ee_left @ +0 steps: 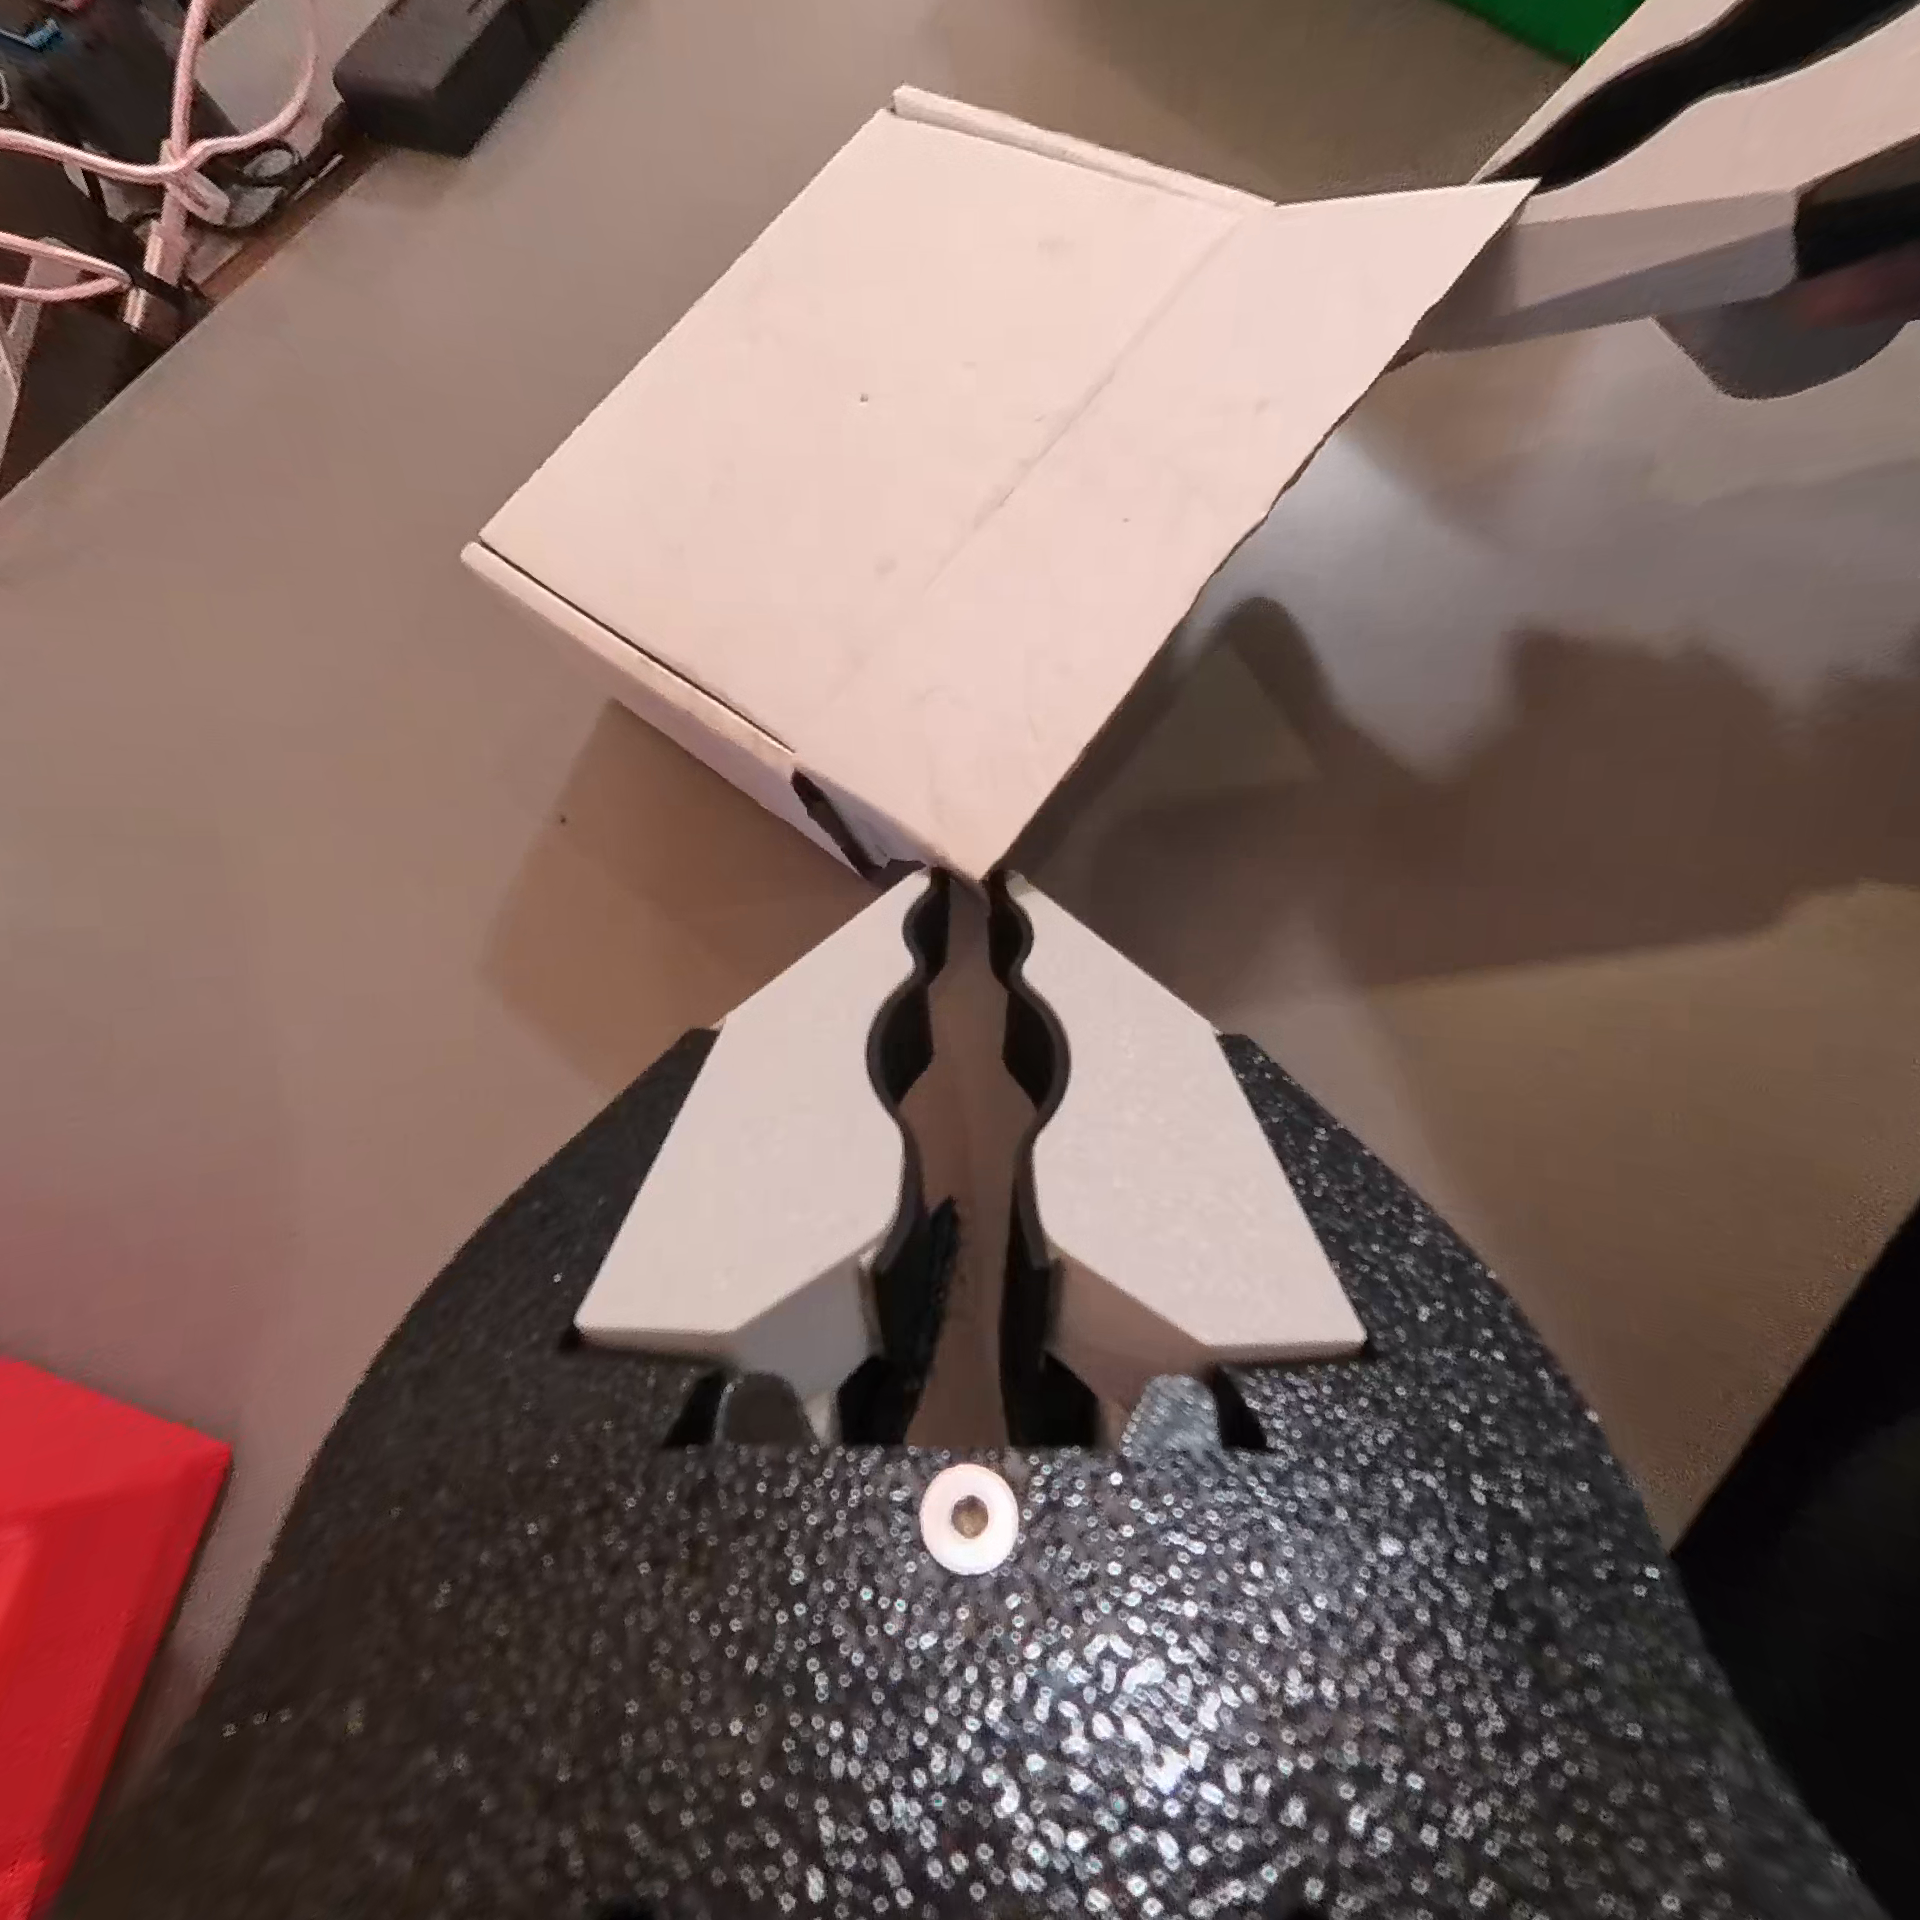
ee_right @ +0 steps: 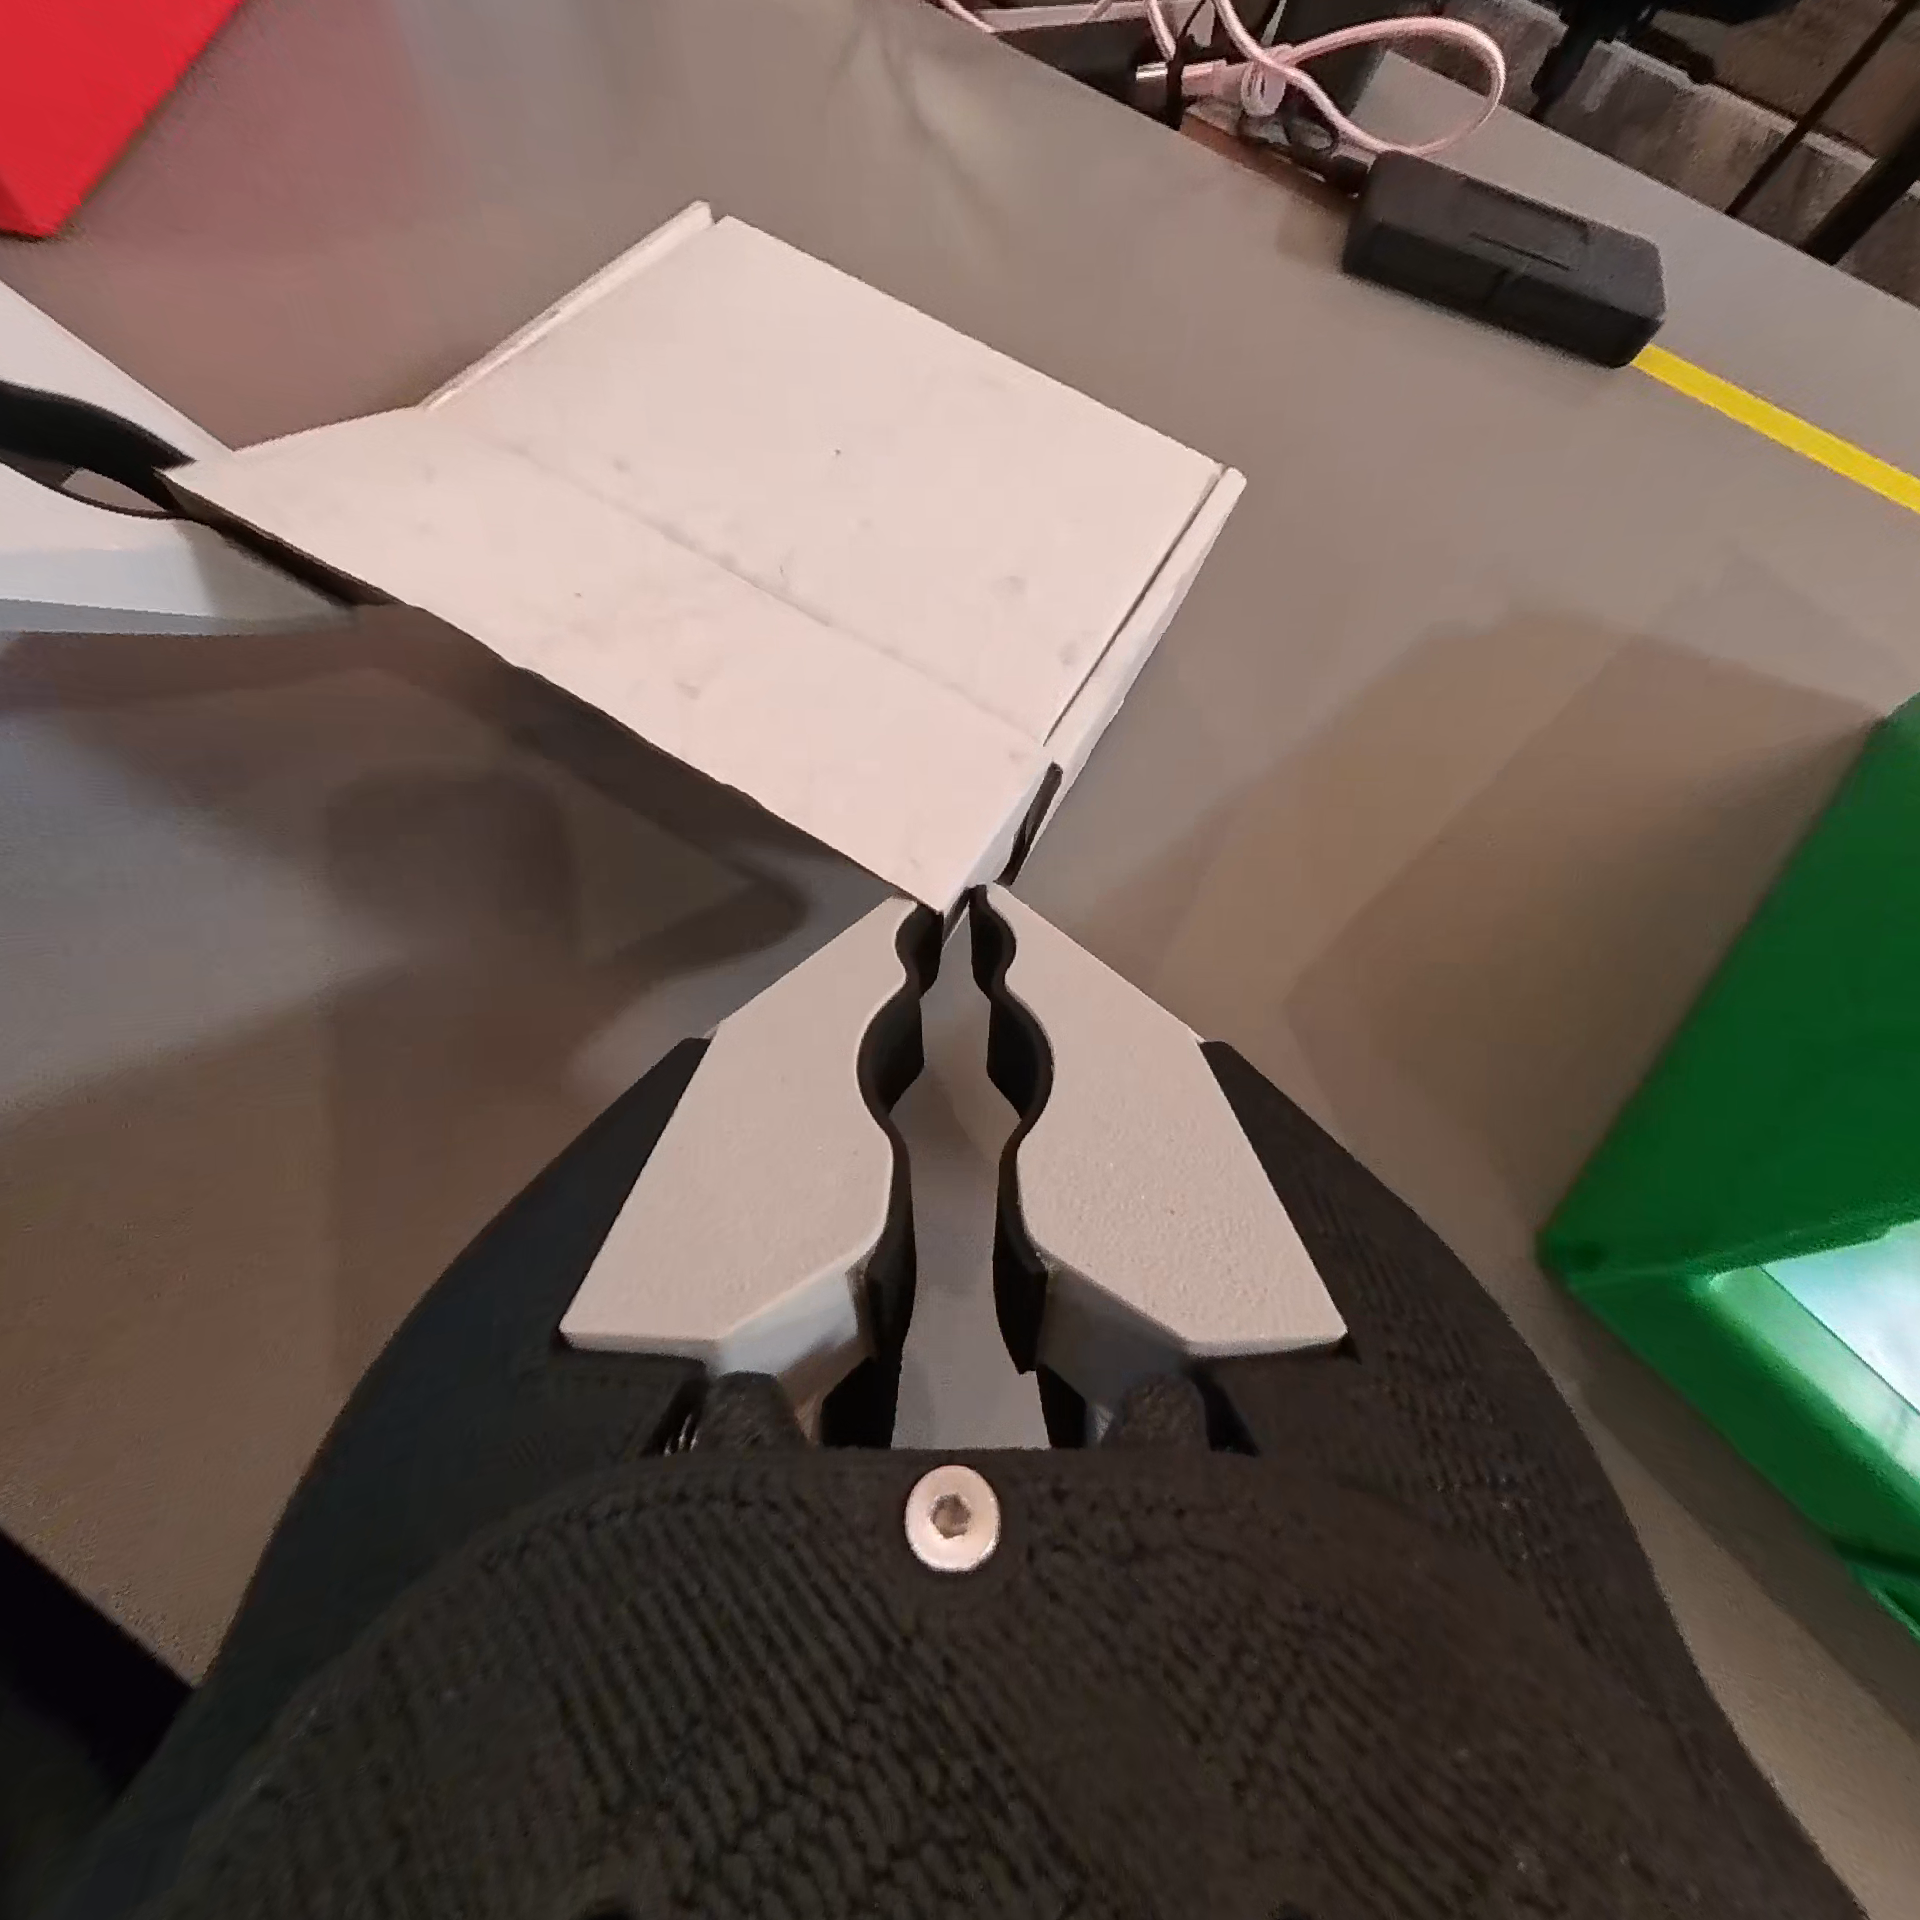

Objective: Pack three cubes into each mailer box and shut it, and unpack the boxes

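— Seen on the grey counter: white mailer box, lid down, front flap sticking out.
— Left gripper pinching the flap's near corner; right gripper clamped on the opposite corner.
— Off to the sides: red bin, green bin, black adapter among pink cables.
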